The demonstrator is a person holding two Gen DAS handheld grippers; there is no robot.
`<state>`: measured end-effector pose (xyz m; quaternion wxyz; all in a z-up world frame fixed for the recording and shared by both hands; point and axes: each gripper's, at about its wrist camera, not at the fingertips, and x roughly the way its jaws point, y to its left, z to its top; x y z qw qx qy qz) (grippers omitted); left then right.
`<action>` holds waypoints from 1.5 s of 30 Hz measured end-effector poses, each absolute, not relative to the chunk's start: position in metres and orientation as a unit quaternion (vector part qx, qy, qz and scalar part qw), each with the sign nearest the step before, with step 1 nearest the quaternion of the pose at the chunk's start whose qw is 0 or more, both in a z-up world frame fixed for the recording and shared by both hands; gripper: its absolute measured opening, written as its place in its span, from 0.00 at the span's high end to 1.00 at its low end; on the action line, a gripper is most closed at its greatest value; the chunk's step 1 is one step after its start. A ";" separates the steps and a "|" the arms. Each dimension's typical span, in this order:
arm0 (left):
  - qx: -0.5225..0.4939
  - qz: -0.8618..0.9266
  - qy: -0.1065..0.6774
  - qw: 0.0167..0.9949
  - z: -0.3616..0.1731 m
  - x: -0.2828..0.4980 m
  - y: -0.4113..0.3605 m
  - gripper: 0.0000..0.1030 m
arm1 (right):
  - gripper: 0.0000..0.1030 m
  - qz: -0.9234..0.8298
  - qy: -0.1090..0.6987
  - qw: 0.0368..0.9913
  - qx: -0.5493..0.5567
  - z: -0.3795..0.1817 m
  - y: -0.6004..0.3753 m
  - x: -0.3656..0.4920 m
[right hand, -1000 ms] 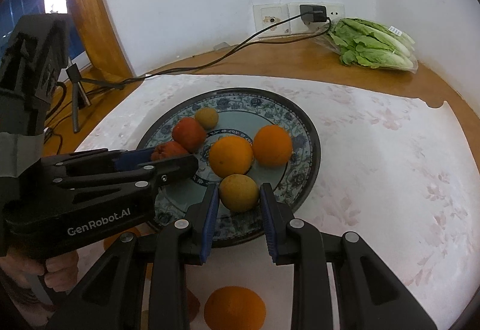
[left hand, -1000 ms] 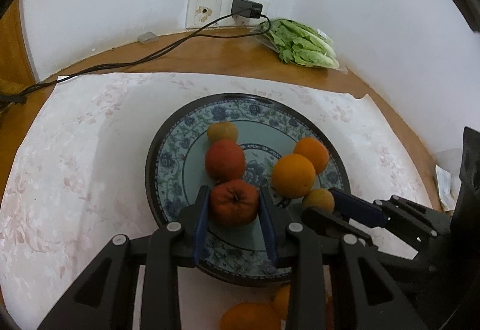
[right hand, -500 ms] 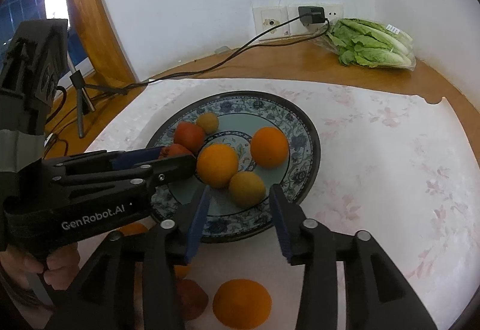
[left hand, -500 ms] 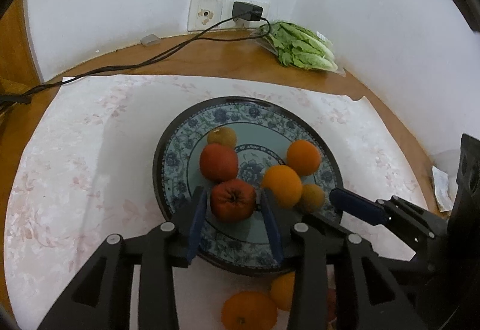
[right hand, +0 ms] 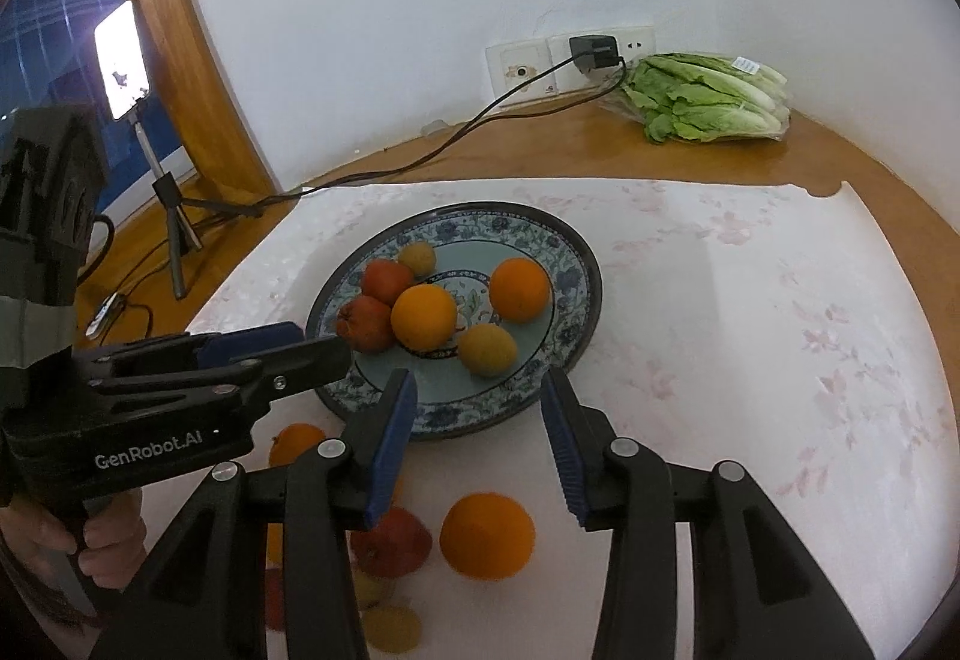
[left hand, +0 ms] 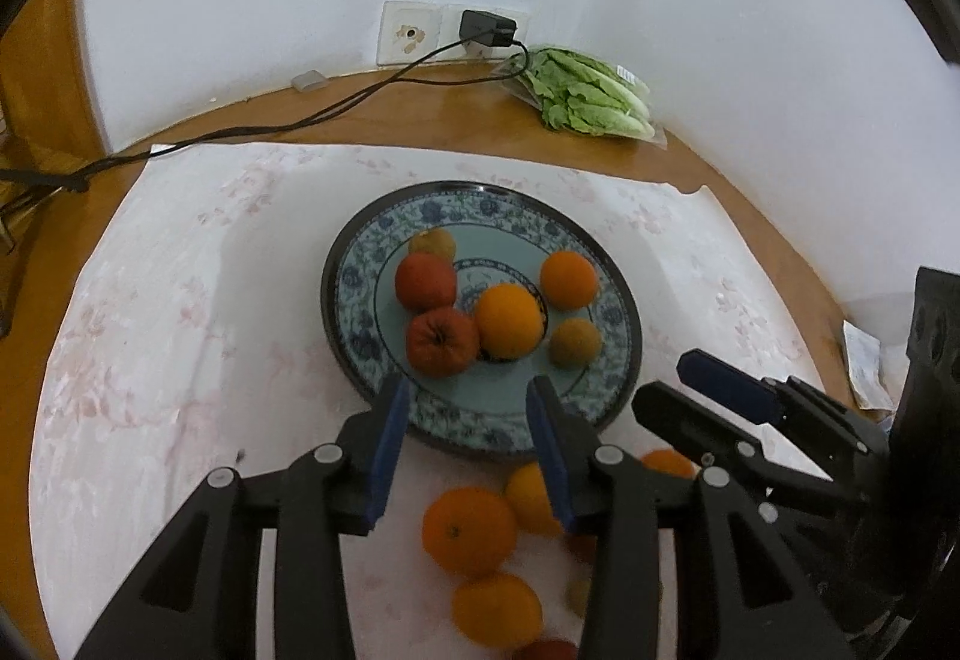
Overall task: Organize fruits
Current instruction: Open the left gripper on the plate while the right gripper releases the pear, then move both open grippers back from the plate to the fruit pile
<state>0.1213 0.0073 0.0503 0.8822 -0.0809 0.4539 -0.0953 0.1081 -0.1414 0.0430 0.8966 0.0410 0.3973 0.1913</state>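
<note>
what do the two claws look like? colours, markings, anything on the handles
Both claws match: matte black plastic linkage arms with silver rivets, and flat fingers faced with ribbed blue pads. The left claw shows white "GenRobot.AI" lettering on its black body in the right view, plus a grey taped band higher up. The right claw shows no lettering. No cables or sleeves visible.

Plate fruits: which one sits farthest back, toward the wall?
The small yellow fruit at the plate's far rim, behind the two red fruits; smaller than the oranges.

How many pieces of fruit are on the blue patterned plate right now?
6 on the blue patterned plate: two red fruits left, two oranges centre and right, one yellow fruit front, one at back.
</note>
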 end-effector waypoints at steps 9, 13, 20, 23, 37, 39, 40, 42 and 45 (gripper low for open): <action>-0.097 -0.089 0.459 0.878 0.053 0.098 0.016 0.58 | 0.57 0.179 0.408 0.893 0.057 0.044 -0.149 0.089; -0.099 -0.089 0.464 0.876 0.049 0.092 0.017 0.58 | 0.57 0.173 0.413 0.892 0.065 0.042 -0.154 0.081; -0.100 -0.092 0.474 0.870 0.040 0.083 0.012 0.58 | 0.57 0.172 0.417 0.890 0.074 0.039 -0.160 0.071; -0.098 -0.096 0.479 0.867 0.037 0.081 0.010 0.58 | 0.57 0.170 0.415 0.891 0.073 0.038 -0.161 0.068; -0.101 -0.088 0.489 0.862 0.021 0.083 0.010 0.58 | 0.57 0.165 0.426 0.885 0.090 0.028 -0.169 0.068; -0.100 -0.090 0.487 0.863 0.021 0.083 0.011 0.58 | 0.57 0.165 0.427 0.884 0.091 0.027 -0.169 0.068; -0.100 -0.093 0.486 0.863 0.021 0.082 0.011 0.58 | 0.57 0.165 0.428 0.884 0.091 0.026 -0.169 0.069; -0.103 -0.096 0.485 0.863 0.020 0.083 0.012 0.58 | 0.57 0.165 0.430 0.883 0.091 0.024 -0.168 0.069; -0.105 -0.097 0.480 0.866 0.022 0.081 0.013 0.63 | 0.57 0.169 0.431 0.882 0.090 0.024 -0.167 0.069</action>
